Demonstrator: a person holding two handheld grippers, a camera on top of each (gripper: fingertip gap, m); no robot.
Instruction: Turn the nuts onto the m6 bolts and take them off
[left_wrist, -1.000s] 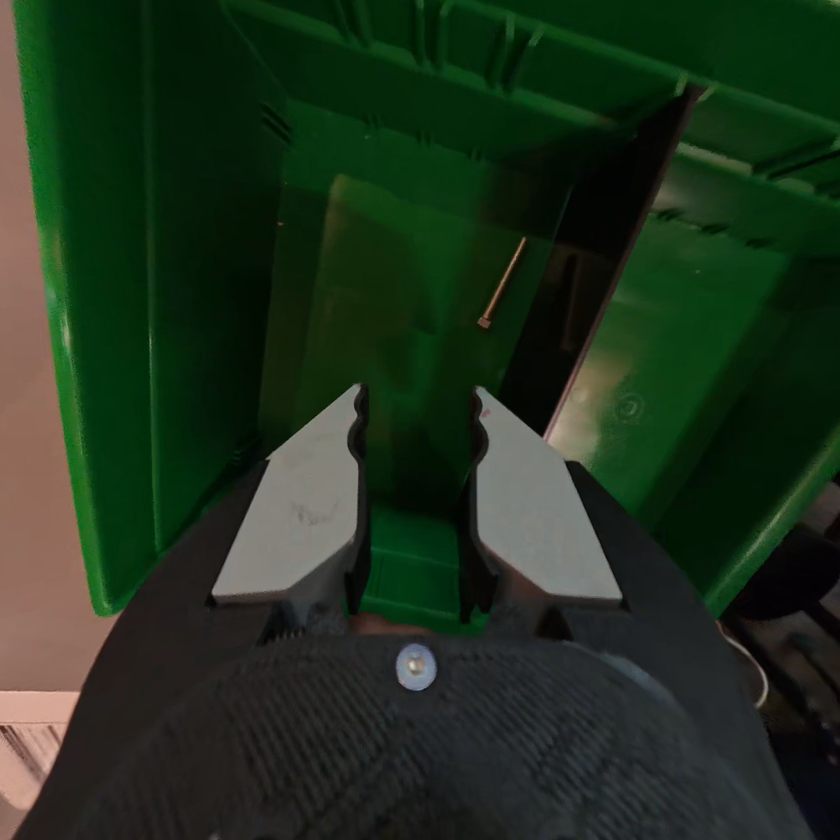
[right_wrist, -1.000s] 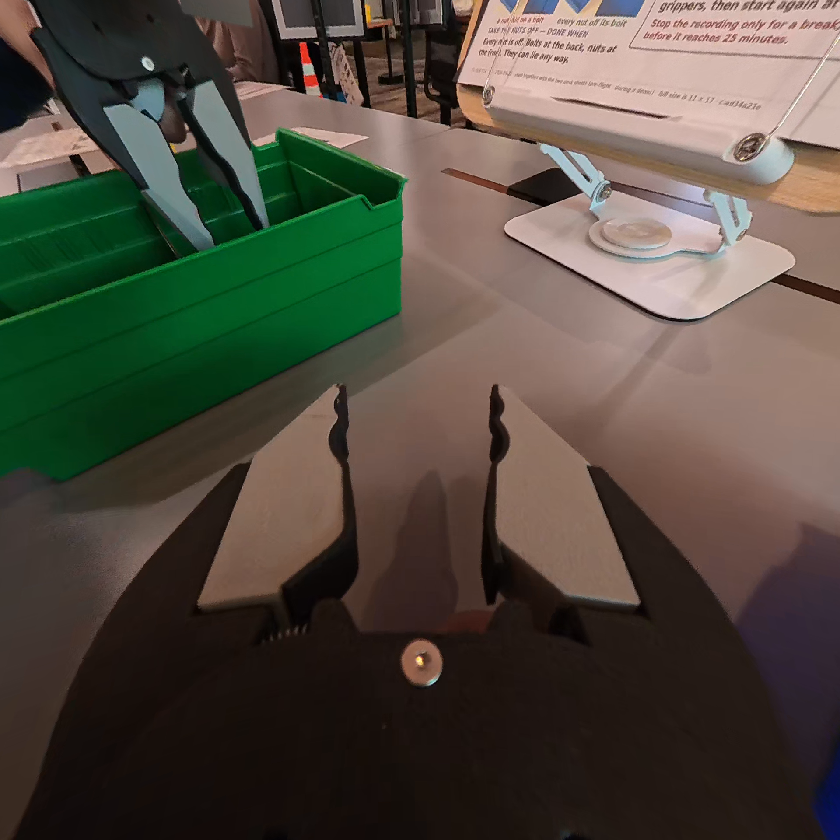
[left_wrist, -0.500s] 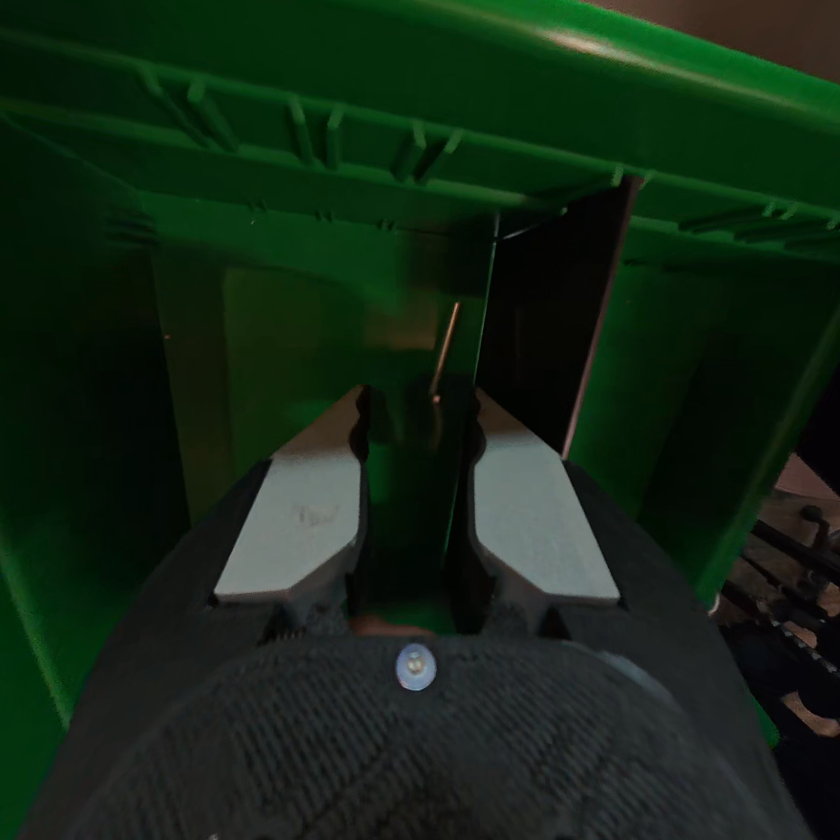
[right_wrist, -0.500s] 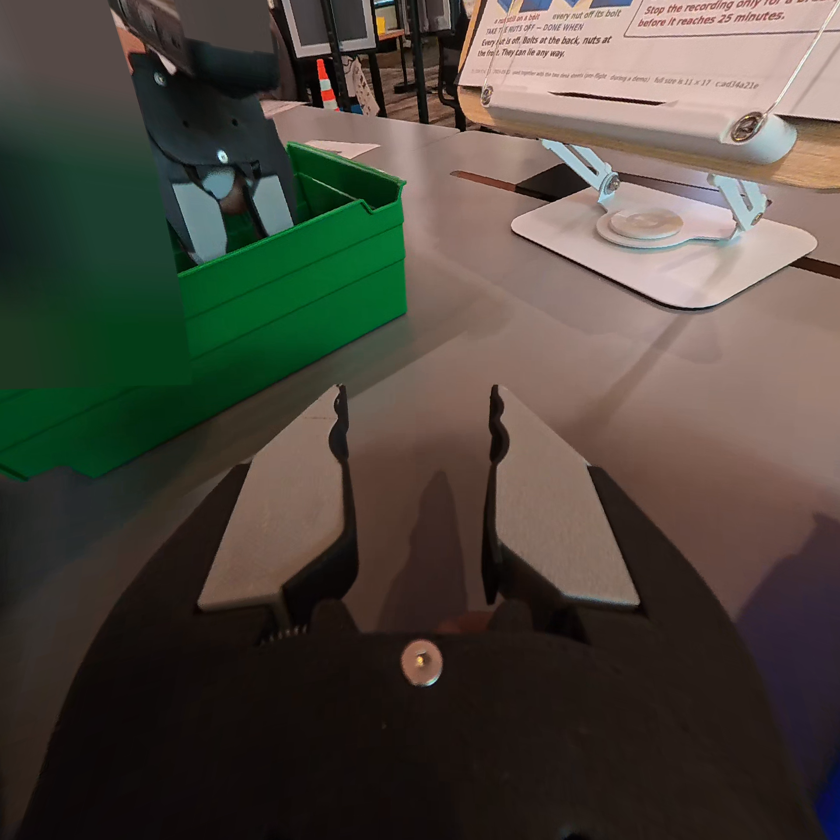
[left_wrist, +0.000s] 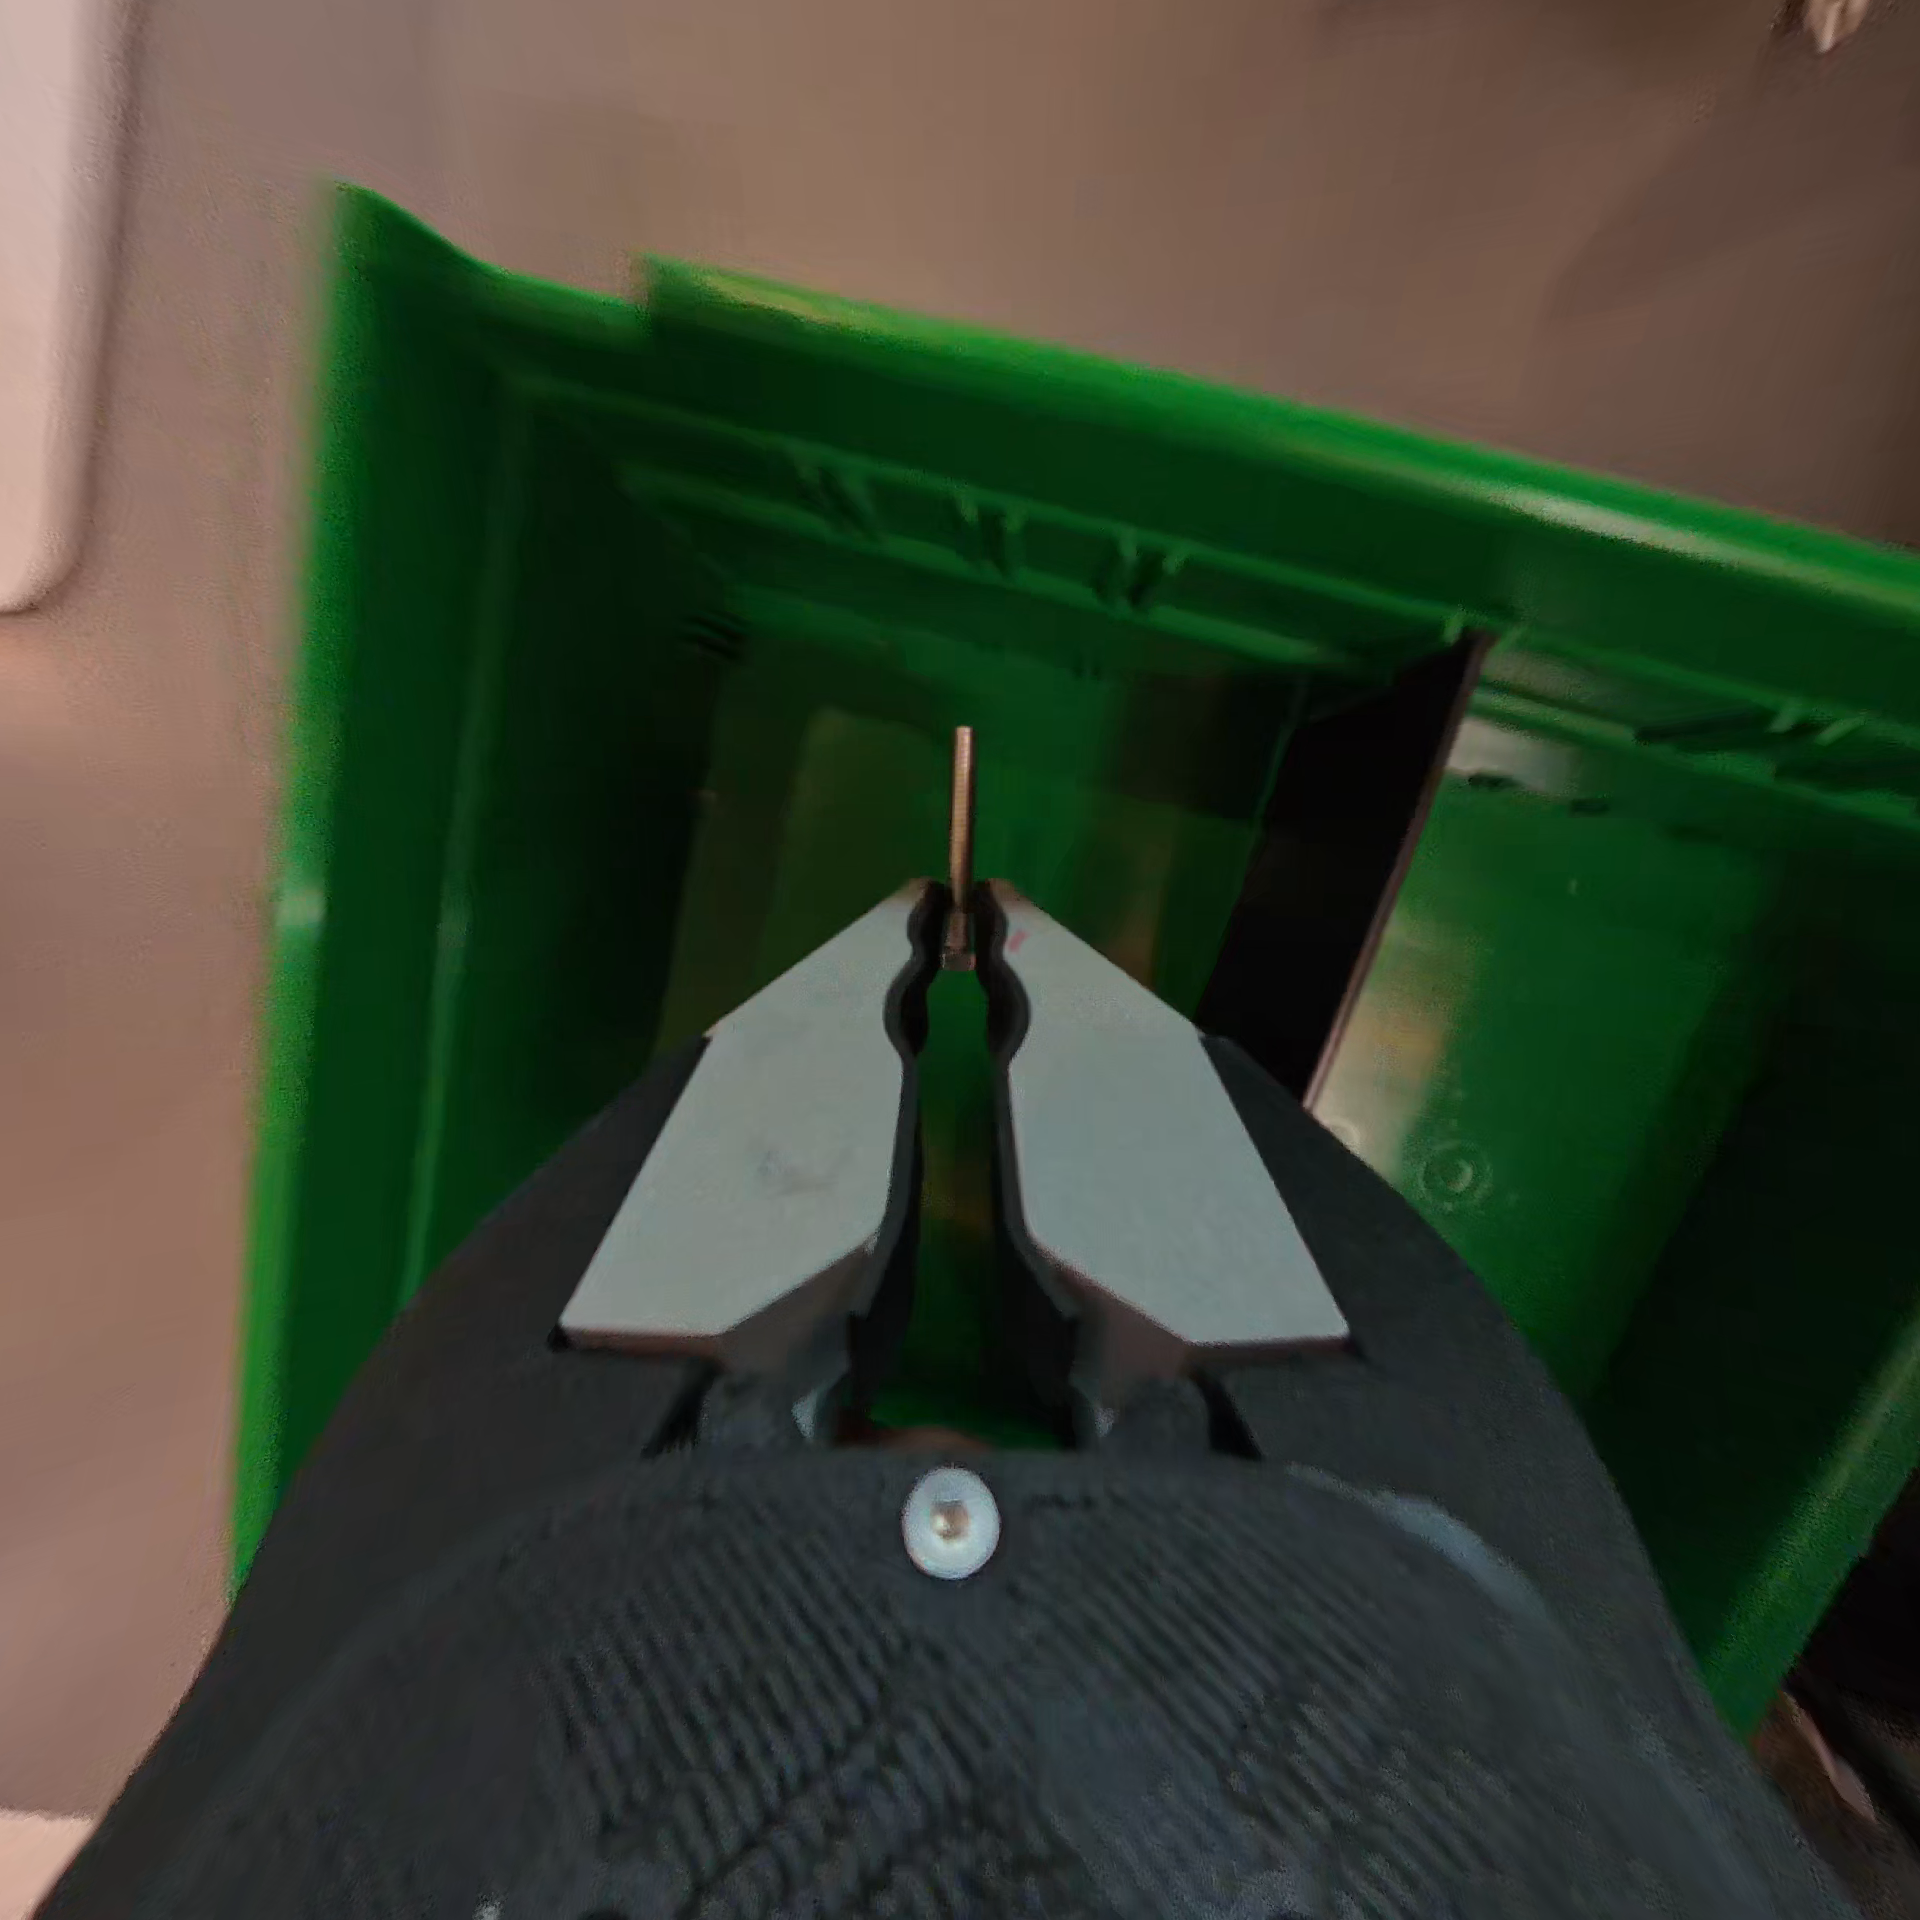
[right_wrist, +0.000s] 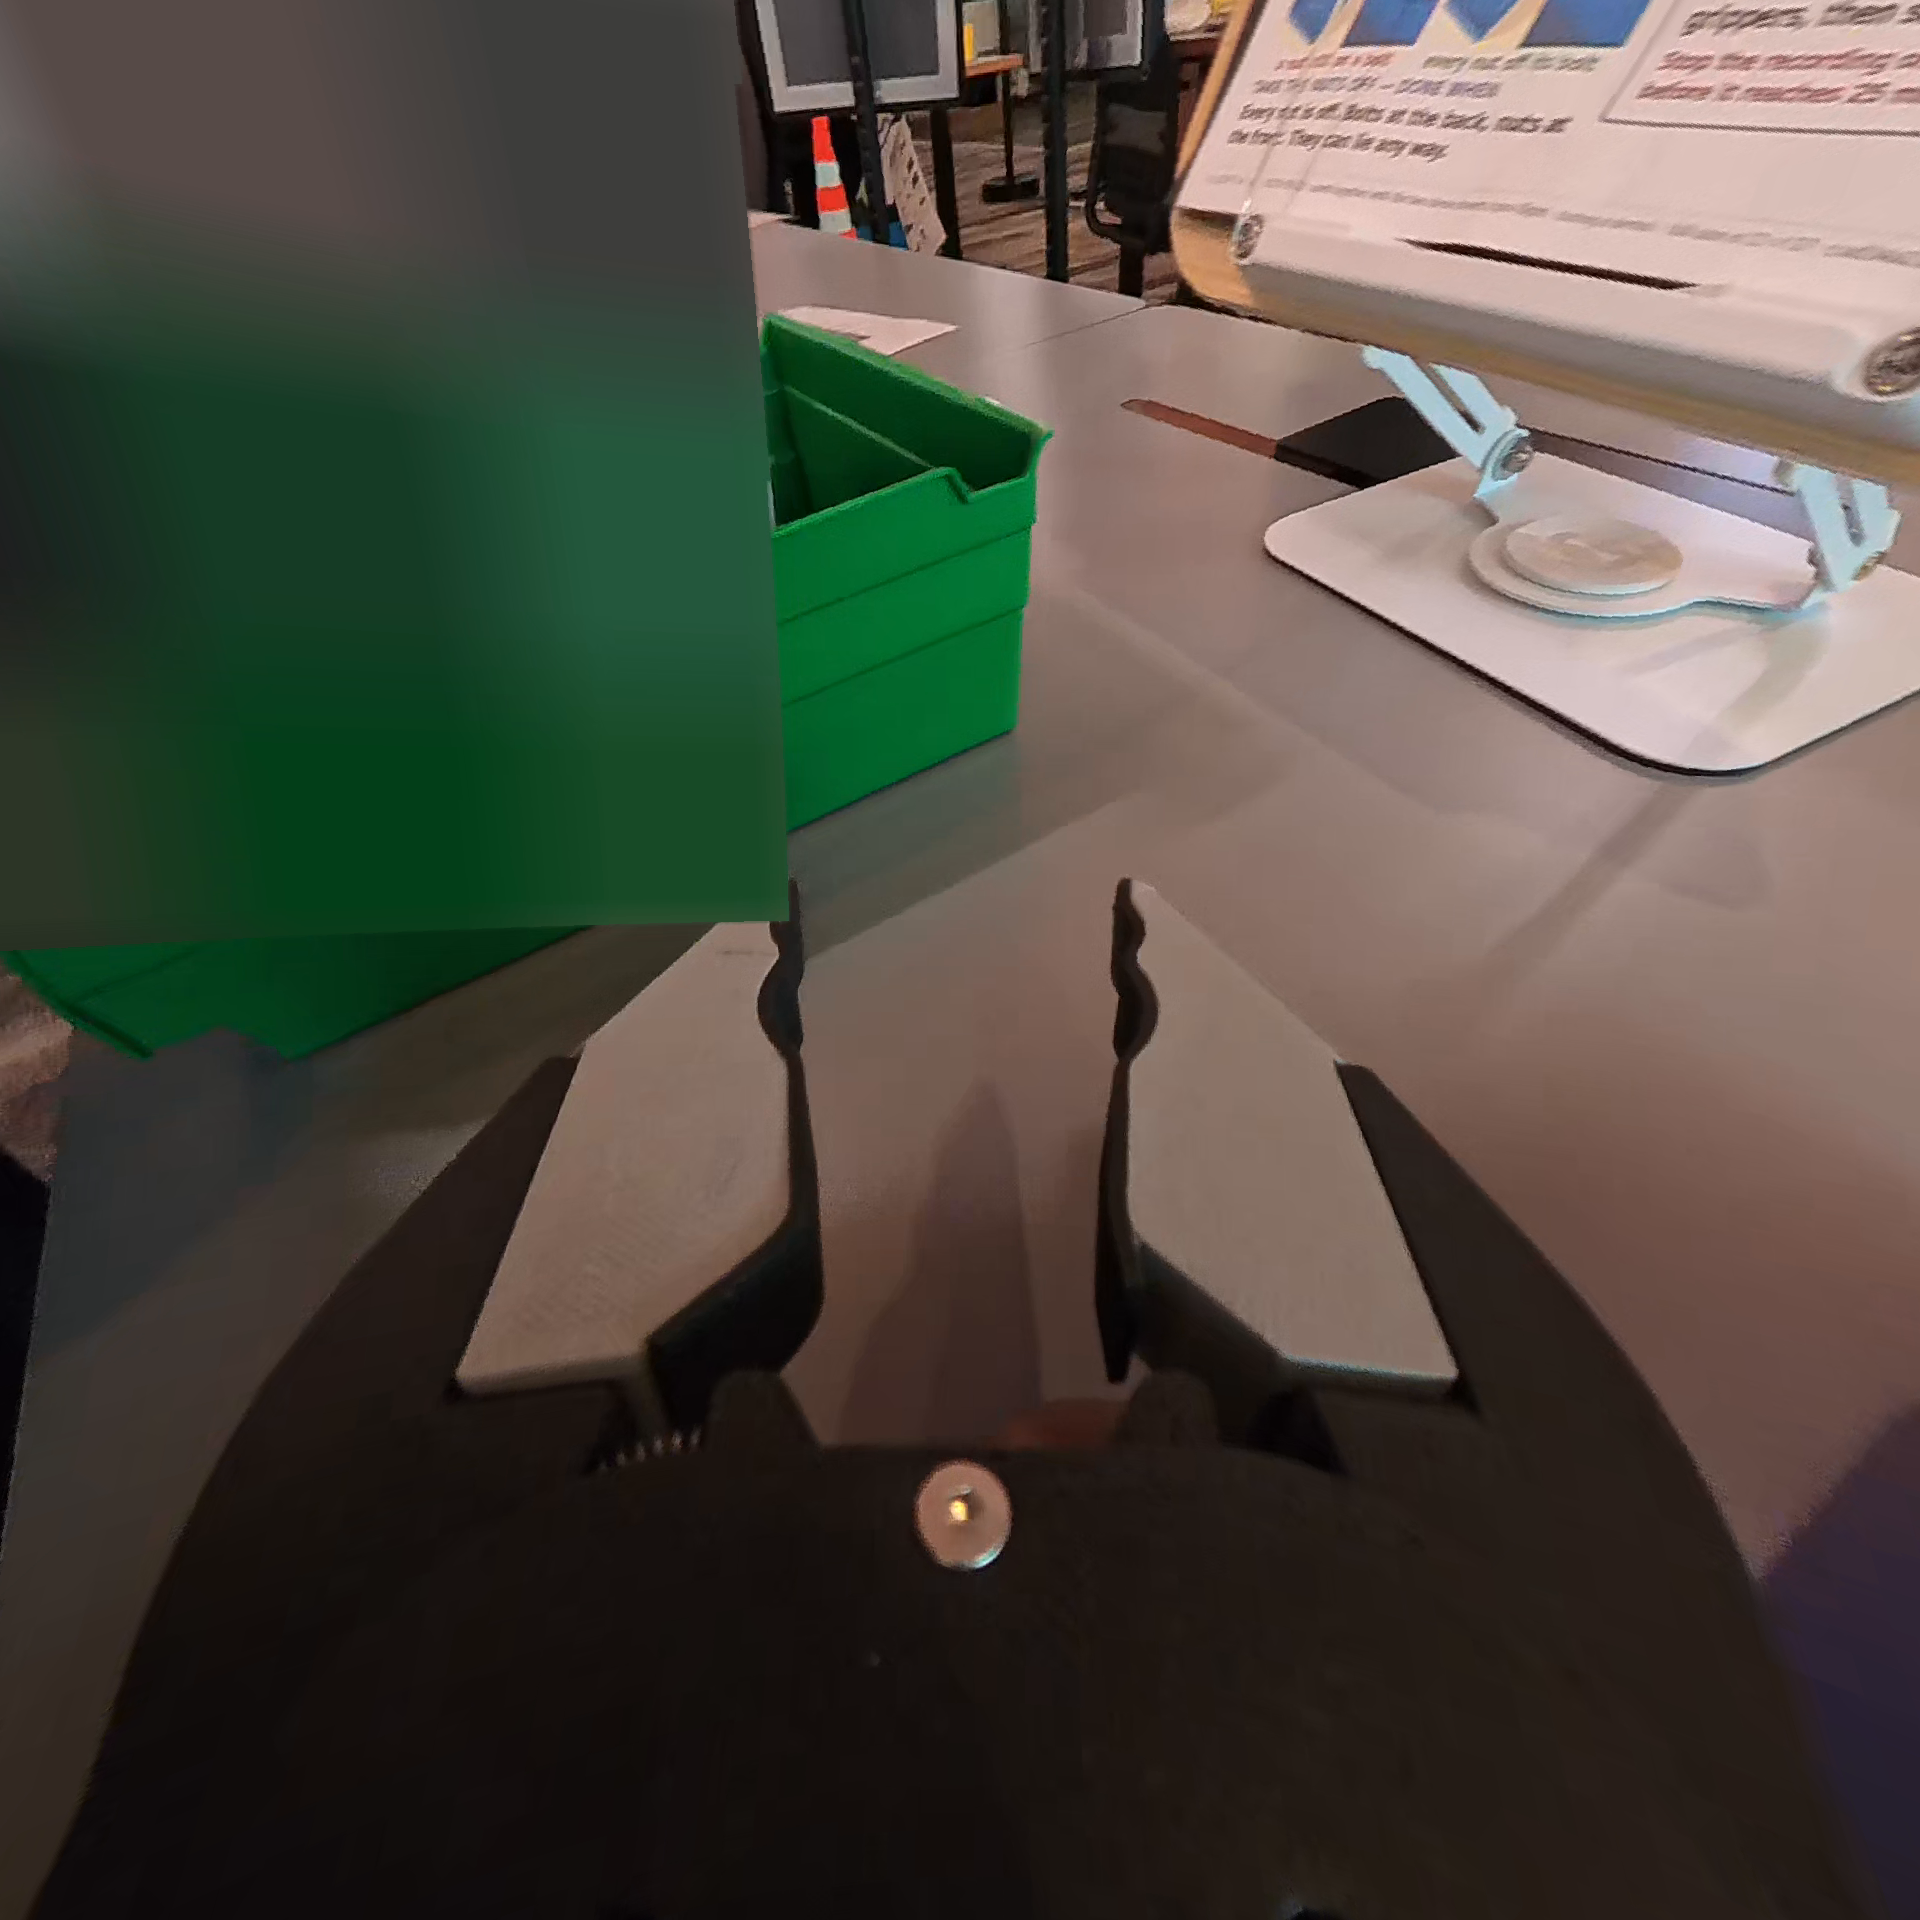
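My left gripper (left_wrist: 961, 906) is shut on a thin brass-coloured bolt (left_wrist: 962, 810). It grips the bolt near its head, and the shank sticks out forward past the fingertips. It holds the bolt above the green bin (left_wrist: 436, 727), over the compartment left of the black divider (left_wrist: 1340, 873). My right gripper (right_wrist: 956, 925) is open and empty, low over the grey table (right_wrist: 1351, 987). The green bin also shows in the right wrist view (right_wrist: 904, 582), ahead on the left. No nut is visible.
A white stand (right_wrist: 1590, 644) holding an instruction sheet (right_wrist: 1558, 114) stands on the table ahead and to the right. A blurred patch covers the upper left of the right wrist view. Chairs and an orange cone (right_wrist: 826, 177) are far behind. My right fingertips sit around 20 centimeters from my left ones.
My left gripper went down into the bin, shut on the bolt that lay on the bin floor, and lifted it up. The right gripper stayed open and shifted slightly.
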